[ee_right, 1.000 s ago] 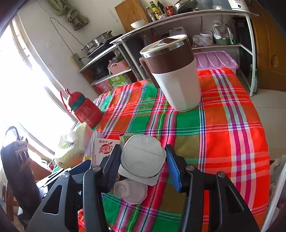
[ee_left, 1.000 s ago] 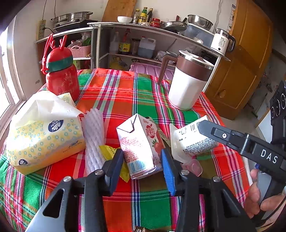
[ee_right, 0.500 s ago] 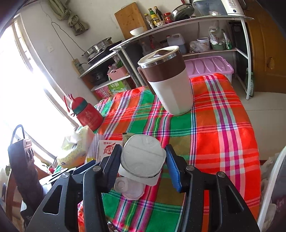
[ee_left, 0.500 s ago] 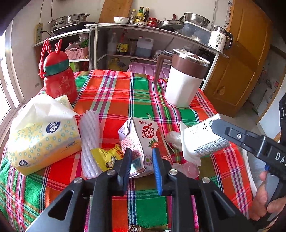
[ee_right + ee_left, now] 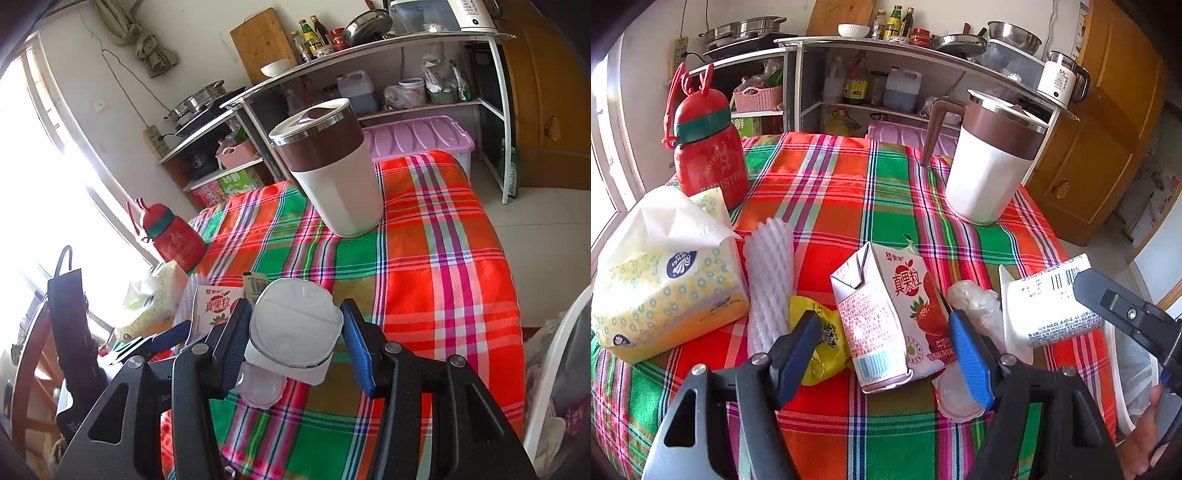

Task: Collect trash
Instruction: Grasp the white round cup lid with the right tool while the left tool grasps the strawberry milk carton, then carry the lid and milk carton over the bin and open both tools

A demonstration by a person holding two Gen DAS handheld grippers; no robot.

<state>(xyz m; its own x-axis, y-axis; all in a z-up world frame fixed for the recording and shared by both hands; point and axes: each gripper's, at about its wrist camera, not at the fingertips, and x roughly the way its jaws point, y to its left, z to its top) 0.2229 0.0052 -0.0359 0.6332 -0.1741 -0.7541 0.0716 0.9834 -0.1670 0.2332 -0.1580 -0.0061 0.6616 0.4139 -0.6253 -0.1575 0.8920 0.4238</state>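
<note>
A strawberry milk carton [image 5: 886, 317] lies on the plaid tablecloth [image 5: 849, 192]. My left gripper [image 5: 886, 354] is open, its jaws on either side of the carton's near end. A yellow wrapper [image 5: 820, 339], a white foam net [image 5: 770, 280], crumpled clear plastic [image 5: 975, 299] and a clear lid [image 5: 955, 398] lie around it. My right gripper [image 5: 291, 343] is shut on a white yogurt cup [image 5: 293, 328], held above the table's right side; the cup also shows in the left wrist view [image 5: 1049, 299].
A tissue pack [image 5: 661, 273] and a red bottle [image 5: 705, 155] stand at the left. A brown-and-white jug [image 5: 993, 162] stands at the back right. A white bin rim [image 5: 550, 365] shows off the table's right edge. Shelves [image 5: 886, 74] stand behind.
My left gripper closed to a narrow gap half a second ago and has now opened wide around the carton. My right gripper has lifted with the yogurt cup.
</note>
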